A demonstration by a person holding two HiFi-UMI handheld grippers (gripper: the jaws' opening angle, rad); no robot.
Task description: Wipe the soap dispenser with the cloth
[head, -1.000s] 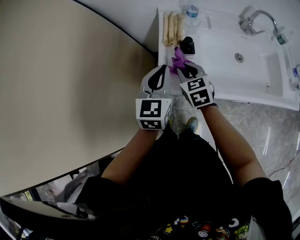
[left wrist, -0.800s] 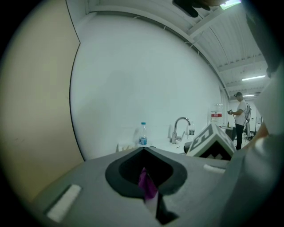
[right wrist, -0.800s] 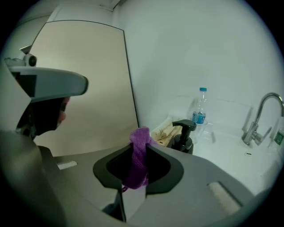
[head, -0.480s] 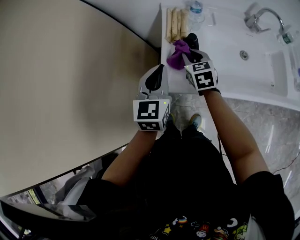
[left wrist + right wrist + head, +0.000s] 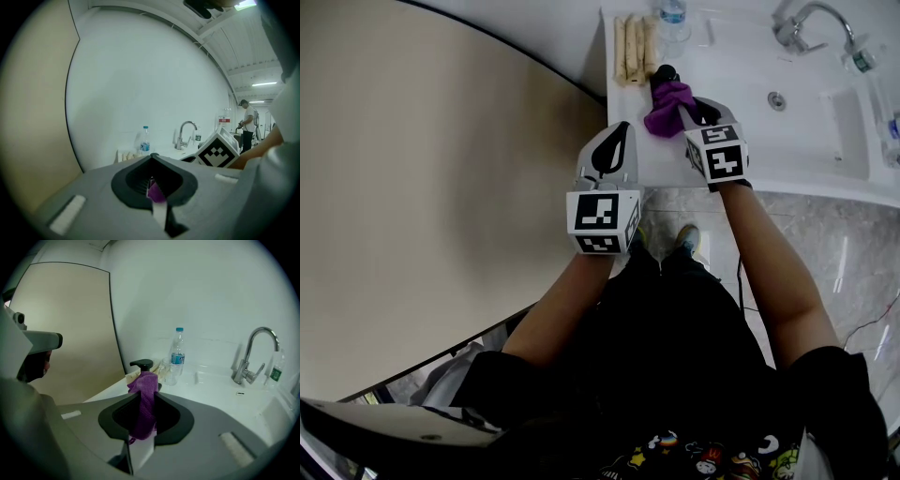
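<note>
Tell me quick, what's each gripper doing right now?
Left gripper: closed on a small purple scrap.
Right gripper: closed on the purple microfibre cloth, at the black-topped soap dispenser.

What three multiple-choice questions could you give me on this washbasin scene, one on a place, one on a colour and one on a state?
1. Where does the clear plastic water bottle stand?
A. In the sink basin
B. At the back of the white counter, beyond the black-pump soap dispenser
C. On the floor

2. What colour is the crumpled fabric cloth?
A. Purple
B. Yellow
C. White

3. How are the right tongs?
A. Open and empty
B. Shut on the bottle
C. Shut on the cloth

Answers:
1 B: the right gripper view shows the bottle upright on the counter past the dispenser.
2 A: the cloth is purple in both views.
3 C: the cloth hangs pinched between the jaws.
</note>
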